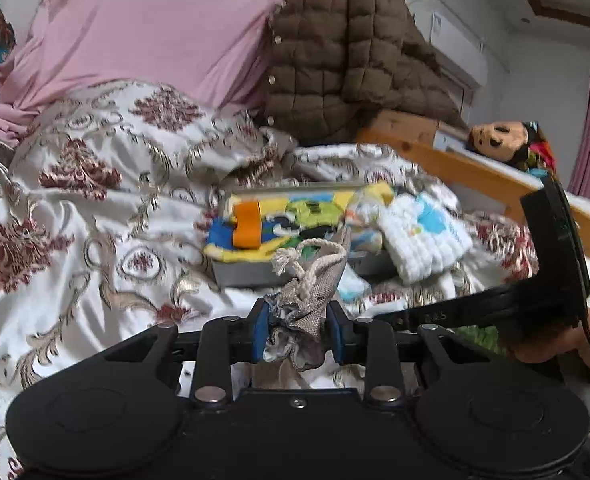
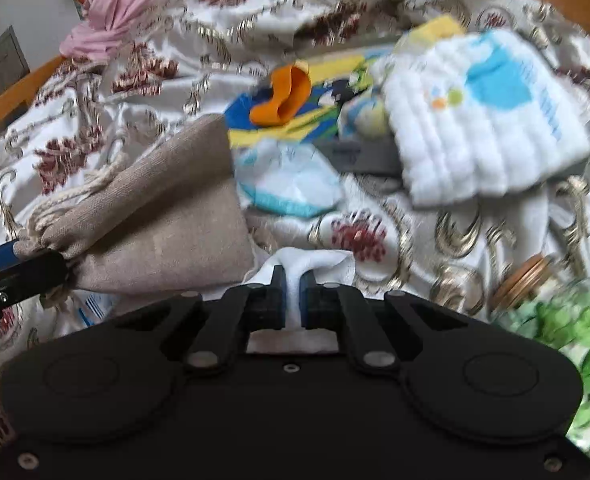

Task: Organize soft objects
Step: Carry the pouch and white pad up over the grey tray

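Drawstring pouch, beige and limp, hangs by its gathered mouth from the left gripper, whose blue pads pinch the bunched neck, jaws part closed around the cloth; probably so the bag can be carried or filled. In the right wrist view it lies at ten o'clock of the right gripper, close beside it. That claw is clamped tight on a white cloth, pinched at twelve o'clock. At one o'clock, on the patterned bedspread, sits a grey tray of bright fabrics with a white quilted towel.
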{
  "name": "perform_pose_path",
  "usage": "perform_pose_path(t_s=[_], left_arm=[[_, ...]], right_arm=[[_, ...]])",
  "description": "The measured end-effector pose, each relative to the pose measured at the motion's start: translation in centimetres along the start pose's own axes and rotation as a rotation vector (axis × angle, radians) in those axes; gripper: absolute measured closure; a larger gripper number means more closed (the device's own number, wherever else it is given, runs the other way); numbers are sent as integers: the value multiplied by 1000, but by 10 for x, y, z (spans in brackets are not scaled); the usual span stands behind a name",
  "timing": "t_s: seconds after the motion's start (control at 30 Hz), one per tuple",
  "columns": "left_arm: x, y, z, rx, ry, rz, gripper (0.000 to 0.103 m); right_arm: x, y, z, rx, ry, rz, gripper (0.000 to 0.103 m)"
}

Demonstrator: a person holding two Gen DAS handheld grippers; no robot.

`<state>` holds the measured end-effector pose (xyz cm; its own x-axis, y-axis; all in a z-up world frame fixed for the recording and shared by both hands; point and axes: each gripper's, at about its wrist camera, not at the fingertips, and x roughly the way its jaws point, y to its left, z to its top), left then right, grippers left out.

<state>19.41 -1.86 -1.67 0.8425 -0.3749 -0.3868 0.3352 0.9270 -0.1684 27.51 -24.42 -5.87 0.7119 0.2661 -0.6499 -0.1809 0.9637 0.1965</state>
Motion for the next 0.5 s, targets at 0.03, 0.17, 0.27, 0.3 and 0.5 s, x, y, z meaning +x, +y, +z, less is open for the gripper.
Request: perform_pose_path(t_s=[0.03,0.17,0.27,0.3,0.5], left_arm=[[-2,0,3,-5,-16,5,72],[-14,4,14,-30,-83,19,72],[-21,8,24,-53,-129,23,72],[-24,9,27,-64,-147,23,72],[-14,14,54,-86,-199,29,72]], right_arm=[[-5,-1,2,2,-13,-2,102],[-21,-6,9,15,-67,-4,102],[-37,-8,17,15,-127,3,102],[-41,-8,18,11,-153,6,102],[-62,-6,36,11,-317,-10,102]])
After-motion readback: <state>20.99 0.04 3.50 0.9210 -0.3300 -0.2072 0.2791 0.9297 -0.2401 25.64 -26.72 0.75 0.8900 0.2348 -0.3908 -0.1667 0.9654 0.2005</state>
